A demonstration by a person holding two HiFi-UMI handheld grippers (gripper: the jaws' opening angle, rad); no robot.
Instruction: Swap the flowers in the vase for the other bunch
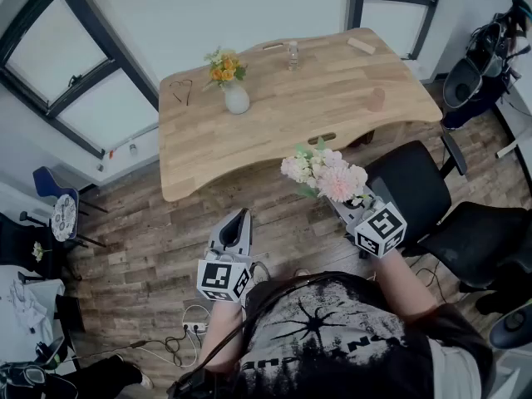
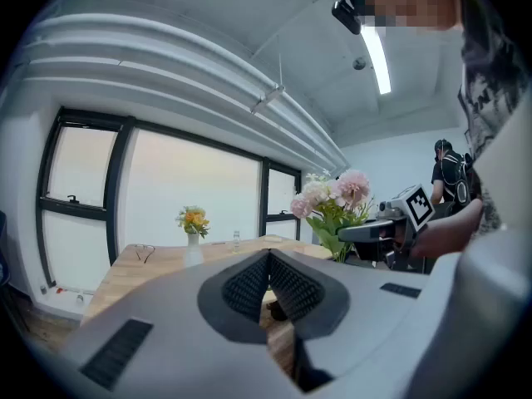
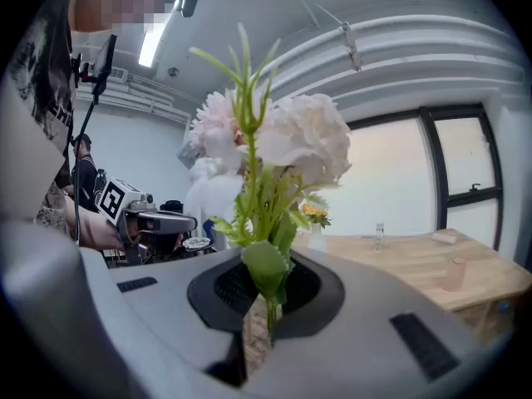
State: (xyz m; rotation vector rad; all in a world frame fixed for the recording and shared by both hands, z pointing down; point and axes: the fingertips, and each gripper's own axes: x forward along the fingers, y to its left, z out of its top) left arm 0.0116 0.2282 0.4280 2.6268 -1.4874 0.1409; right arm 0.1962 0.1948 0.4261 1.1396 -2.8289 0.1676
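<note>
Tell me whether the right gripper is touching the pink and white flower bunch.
Touching. In the right gripper view the right gripper is clamped on the stems of the bunch.

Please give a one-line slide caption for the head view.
The right gripper holds a pink bunch near the table; orange flowers stand in the vase; left gripper shut, empty.

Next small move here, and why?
Probably bring the left gripper, shut and empty, toward the vase and open it: the orange flowers are in the vase, and the right gripper holds the pink bunch.
</note>
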